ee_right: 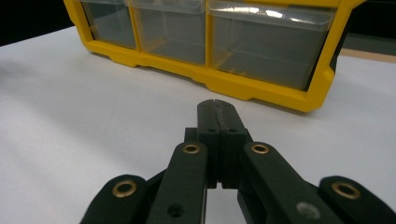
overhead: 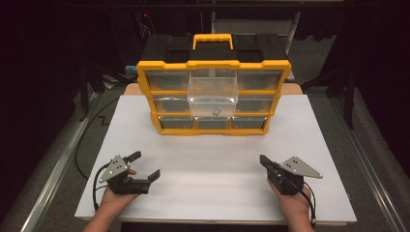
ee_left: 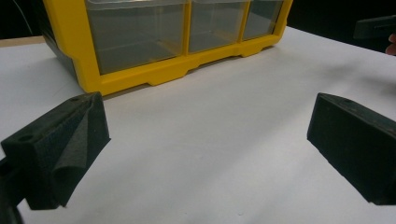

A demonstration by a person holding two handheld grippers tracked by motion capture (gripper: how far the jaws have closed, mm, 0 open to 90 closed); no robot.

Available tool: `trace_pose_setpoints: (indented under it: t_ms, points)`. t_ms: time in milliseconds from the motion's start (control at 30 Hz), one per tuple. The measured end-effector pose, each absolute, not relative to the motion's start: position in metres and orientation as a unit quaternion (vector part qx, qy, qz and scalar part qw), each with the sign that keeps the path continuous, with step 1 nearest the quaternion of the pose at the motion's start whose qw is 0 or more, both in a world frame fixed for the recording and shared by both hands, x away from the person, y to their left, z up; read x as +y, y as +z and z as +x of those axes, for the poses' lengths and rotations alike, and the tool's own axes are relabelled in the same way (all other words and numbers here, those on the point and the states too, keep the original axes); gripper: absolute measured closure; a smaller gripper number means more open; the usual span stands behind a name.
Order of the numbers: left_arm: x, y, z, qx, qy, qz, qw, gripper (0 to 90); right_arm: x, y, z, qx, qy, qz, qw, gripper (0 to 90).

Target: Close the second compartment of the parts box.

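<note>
Resting low on the white desk [overhead: 212, 164], the left claw [overhead: 144, 166] is holding its jaws wide with nothing between them, while the right claw [overhead: 265, 162] is keeping its jaws pressed together, empty. Well ahead of both, the yellow plastic drawer cabinet [overhead: 145, 79] is standing with its clear middle drawer [overhead: 212, 92] pulled out, a small grey piece [overhead: 216, 111] lying inside.

No legible text or labels anywhere.
</note>
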State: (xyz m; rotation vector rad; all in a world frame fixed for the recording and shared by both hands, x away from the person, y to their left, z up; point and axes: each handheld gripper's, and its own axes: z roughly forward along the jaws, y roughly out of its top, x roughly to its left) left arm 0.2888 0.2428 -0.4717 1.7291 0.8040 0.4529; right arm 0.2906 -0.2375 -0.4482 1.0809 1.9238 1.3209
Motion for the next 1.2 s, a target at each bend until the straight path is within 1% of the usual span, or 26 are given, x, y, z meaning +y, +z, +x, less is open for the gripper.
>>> trace_pose_setpoints:
  t_ms: [333,800,1200]
  points:
    - [0.242,-0.472,0.289,0.339,0.19,0.732,0.56,0.3,-0.221,-0.434,0.298,0.718,0.501,0.394,0.279,90.0]
    - [0.243,-0.472,0.289,0.339,0.19,0.731,0.562,0.3,-0.189,-0.432,0.306,0.724,0.517,0.372,0.265,90.0]
    - [0.243,-0.472,0.289,0.339,0.191,0.729,0.564,0.3,-0.167,-0.421,0.312,0.723,0.534,0.355,0.256,90.0]
